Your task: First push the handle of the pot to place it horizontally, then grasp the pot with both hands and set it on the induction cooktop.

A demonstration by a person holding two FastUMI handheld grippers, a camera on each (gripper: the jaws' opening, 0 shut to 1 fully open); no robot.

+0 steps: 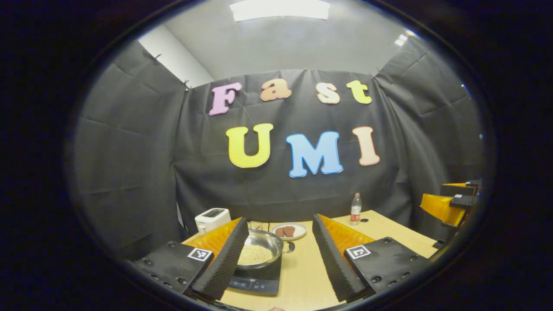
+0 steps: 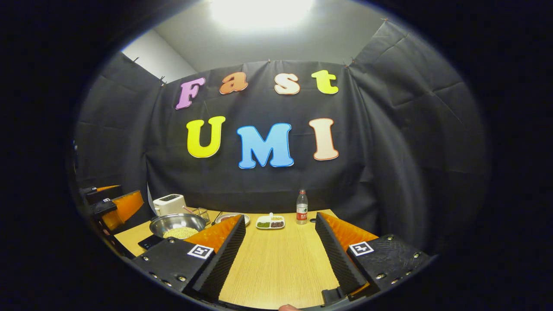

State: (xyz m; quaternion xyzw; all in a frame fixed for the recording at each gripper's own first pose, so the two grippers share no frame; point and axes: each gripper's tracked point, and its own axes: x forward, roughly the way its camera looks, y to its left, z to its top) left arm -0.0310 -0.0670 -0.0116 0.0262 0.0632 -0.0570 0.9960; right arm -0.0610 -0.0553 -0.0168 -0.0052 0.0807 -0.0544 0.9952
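Observation:
A steel pot (image 1: pixel 260 246) holding pale beans sits on the black induction cooktop (image 1: pixel 258 280) in the left gripper view, partly hidden behind that gripper's left finger. Its short dark handle (image 1: pixel 290 246) points right. My left gripper (image 1: pixel 280 219) is open, held back from the pot and touching nothing. In the right gripper view the pot (image 2: pixel 177 224) and cooktop (image 2: pixel 148 242) lie far left, and my right gripper (image 2: pixel 280 217) is open over bare table. Each gripper also shows in the other's view, the right gripper (image 1: pixel 451 204) at the right edge and the left gripper (image 2: pixel 113 205) at the left edge.
A wooden table (image 2: pixel 281 263) carries a white toaster (image 1: pixel 211 218), a glass (image 1: pixel 255 225), a plate of brown food (image 1: pixel 288 231) and a bottle (image 1: pixel 355 209) along the back. The right gripper view adds a wire basket (image 2: pixel 199 212) and a divided dish (image 2: pixel 271 222).

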